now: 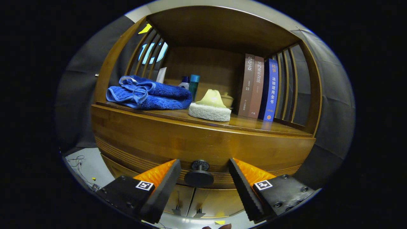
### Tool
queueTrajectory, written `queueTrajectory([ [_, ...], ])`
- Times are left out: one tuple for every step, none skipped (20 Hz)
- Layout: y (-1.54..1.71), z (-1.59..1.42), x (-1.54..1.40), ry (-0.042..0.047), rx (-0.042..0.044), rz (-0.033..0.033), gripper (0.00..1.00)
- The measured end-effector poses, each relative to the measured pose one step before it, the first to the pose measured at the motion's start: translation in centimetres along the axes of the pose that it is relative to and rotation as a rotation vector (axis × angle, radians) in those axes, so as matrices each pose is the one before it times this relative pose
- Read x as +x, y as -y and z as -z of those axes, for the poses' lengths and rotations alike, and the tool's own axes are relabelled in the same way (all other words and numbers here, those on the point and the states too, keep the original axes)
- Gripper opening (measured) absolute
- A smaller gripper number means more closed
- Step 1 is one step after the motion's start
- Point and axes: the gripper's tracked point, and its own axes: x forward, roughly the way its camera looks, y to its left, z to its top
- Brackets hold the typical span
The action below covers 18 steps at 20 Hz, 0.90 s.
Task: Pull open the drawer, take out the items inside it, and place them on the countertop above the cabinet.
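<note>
The claw [203, 178] stood wide, its two fingers splayed to either side of the drawer's round dark knob [199, 174], which sat between them and just ahead, touched by neither. That was the relation the coming move hinged on: the knob lay dead ahead on the claw's midline, its stem pointing straight out of the drawer front [203, 144] toward the camera, so any pull would have to run straight back along the fingers. The drawer front looked flush with the cabinet, with no gap showing, so the drawer appeared closed. On the table [254, 124] above it, a folded blue towel [149, 93] lay toward the left edge, a pale sponge-like pad [210, 109] with a yellowish top sat near the front edge at the middle, small bottles [190, 83] stood behind, and books [260, 89] stood upright toward the right edge. Whether towel and pad had come from the drawer could not be told; the scene fitted a drawer awaiting its pull as well as one emptied and pushed shut.
</note>
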Motion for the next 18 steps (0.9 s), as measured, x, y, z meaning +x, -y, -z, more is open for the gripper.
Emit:
queueTrajectory([
  [0.118,-0.835,-0.873,0.00547,0.01498,-0.0097,0.99],
  [0.168,-0.795,-1.281,0.00689,0.01688,-0.004,0.99],
  [0.137,-1.259,-1.049,0.00817,0.01999,-0.00876,0.99],
  [-0.026,-1.268,-1.103,0.00427,0.02023,-0.00881,0.99],
  [-0.176,-1.277,-1.101,-0.00155,0.01513,-0.01245,0.99],
  [-0.096,-1.366,-1.148,-0.00039,0.00474,-0.01016,0.99],
  [-0.09,-1.553,-1.069,0.00721,-0.00583,-0.00999,0.99],
  [-0.05,-1.499,-0.998,0.00774,-0.01392,-0.00412,0.99],
  [-0.026,-1.617,-1.026,0.01242,-0.01244,-0.00826,0.99],
  [-0.035,-1.661,-0.826,0.01111,-0.00948,-0.00551,0.99],
  [0.013,-1.719,-0.997,0.01343,-0.00672,-0.00021,0.99],
  [0.106,-1.568,-1.041,0.00978,-0.00279,0.00156,0.99],
  [0.105,-1.52,-0.997,0.01078,0.00637,0.0039,0.99],
  [0.112,-1.353,-1.055,0.00622,0.01358,0.00661,0.99],
  [0.214,-1.252,-0.956,0.00717,0.01659,0.00671,0.99],
  [0.444,-1.073,-0.93,0.00723,0.01705,0.01324,0.99],
  [0.402,-0.914,-0.957,0.00425,0.0198,0.01261,0.98],
  [0.114,-0.613,-0.876,0.00061,0.01706,0.0063,0.98],
])
